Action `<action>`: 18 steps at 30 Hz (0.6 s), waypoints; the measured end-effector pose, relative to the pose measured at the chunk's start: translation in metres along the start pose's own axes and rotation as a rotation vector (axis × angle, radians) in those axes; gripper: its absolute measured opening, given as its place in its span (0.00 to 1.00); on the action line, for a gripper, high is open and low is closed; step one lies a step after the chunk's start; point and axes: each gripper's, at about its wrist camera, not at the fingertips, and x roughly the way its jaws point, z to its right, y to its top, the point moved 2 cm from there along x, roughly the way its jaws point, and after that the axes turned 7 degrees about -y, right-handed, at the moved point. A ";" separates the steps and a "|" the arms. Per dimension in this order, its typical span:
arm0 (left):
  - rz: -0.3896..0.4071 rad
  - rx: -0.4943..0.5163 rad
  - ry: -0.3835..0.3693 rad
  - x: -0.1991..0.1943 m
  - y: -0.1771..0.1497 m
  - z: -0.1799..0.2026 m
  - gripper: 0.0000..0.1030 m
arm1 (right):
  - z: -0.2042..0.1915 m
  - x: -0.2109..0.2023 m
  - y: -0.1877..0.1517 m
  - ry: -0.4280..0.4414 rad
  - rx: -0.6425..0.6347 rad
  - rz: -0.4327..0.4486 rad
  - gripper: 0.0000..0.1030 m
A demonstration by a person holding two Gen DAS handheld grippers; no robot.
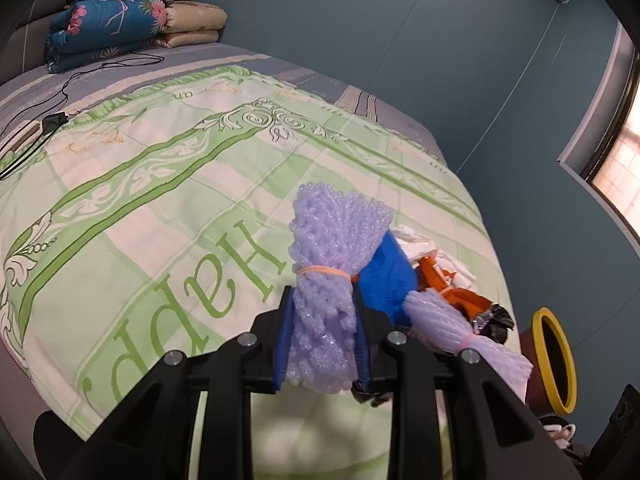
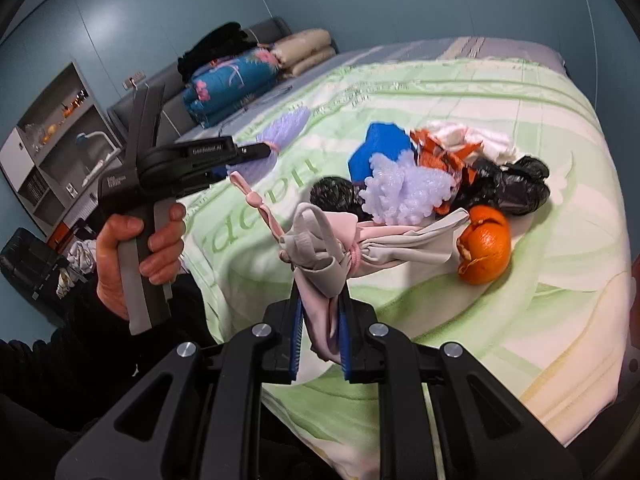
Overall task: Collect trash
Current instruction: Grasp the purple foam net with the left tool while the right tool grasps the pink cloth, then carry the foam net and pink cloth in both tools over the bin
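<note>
Both grippers loaded above the bed (image 2: 560,184): left gripper (image 1: 324,320) fingers pinching purple foam net (image 1: 332,240), right gripper (image 2: 320,320) fingers pinching pink-grey cloth bundle (image 2: 320,256); trash pile (image 2: 460,176) beside orange peel (image 2: 486,248).

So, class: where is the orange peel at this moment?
In the right wrist view the orange peel lies on the green quilt, right of centre, at the near end of the trash pile, just below the black bag.

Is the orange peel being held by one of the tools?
No, the orange peel lies on the bedspread, while the right tool is shut on the pink-grey cloth bundle.
</note>
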 end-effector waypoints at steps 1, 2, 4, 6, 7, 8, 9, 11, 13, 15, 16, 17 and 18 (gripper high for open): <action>0.004 0.000 -0.002 -0.003 0.000 0.001 0.24 | 0.000 -0.004 0.000 0.003 0.003 0.010 0.14; 0.010 0.001 -0.005 -0.007 -0.001 0.003 0.24 | 0.001 -0.007 0.001 0.007 0.006 0.020 0.14; 0.019 0.002 -0.007 -0.014 -0.002 0.007 0.24 | 0.001 -0.012 0.002 0.016 0.013 0.037 0.14; 0.024 0.001 -0.013 -0.019 -0.003 0.009 0.24 | 0.002 -0.020 0.005 0.027 0.024 0.057 0.14; 0.026 0.000 -0.015 -0.021 -0.003 0.010 0.24 | 0.003 -0.024 0.006 0.030 0.029 0.072 0.14; 0.028 0.000 -0.017 -0.023 -0.004 0.011 0.24 | 0.004 -0.030 0.007 0.028 0.033 0.089 0.14; 0.030 0.002 -0.018 -0.024 -0.004 0.012 0.24 | 0.005 -0.034 0.009 0.027 0.035 0.102 0.14; 0.032 0.004 -0.021 -0.026 -0.004 0.014 0.24 | 0.007 -0.045 0.011 0.024 0.043 0.131 0.14; 0.033 0.008 -0.028 -0.028 -0.004 0.017 0.24 | 0.010 -0.052 0.014 0.014 0.052 0.154 0.14; 0.036 0.021 -0.030 -0.030 -0.004 0.023 0.24 | 0.015 -0.059 0.016 0.009 0.066 0.171 0.14; 0.037 0.027 -0.031 -0.031 -0.005 0.025 0.24 | 0.018 -0.063 0.016 0.008 0.073 0.178 0.14; 0.039 0.034 -0.034 -0.032 -0.005 0.029 0.24 | 0.022 -0.066 0.017 0.004 0.079 0.186 0.14; 0.040 0.040 -0.038 -0.032 -0.005 0.032 0.24 | 0.025 -0.069 0.018 -0.002 0.084 0.195 0.14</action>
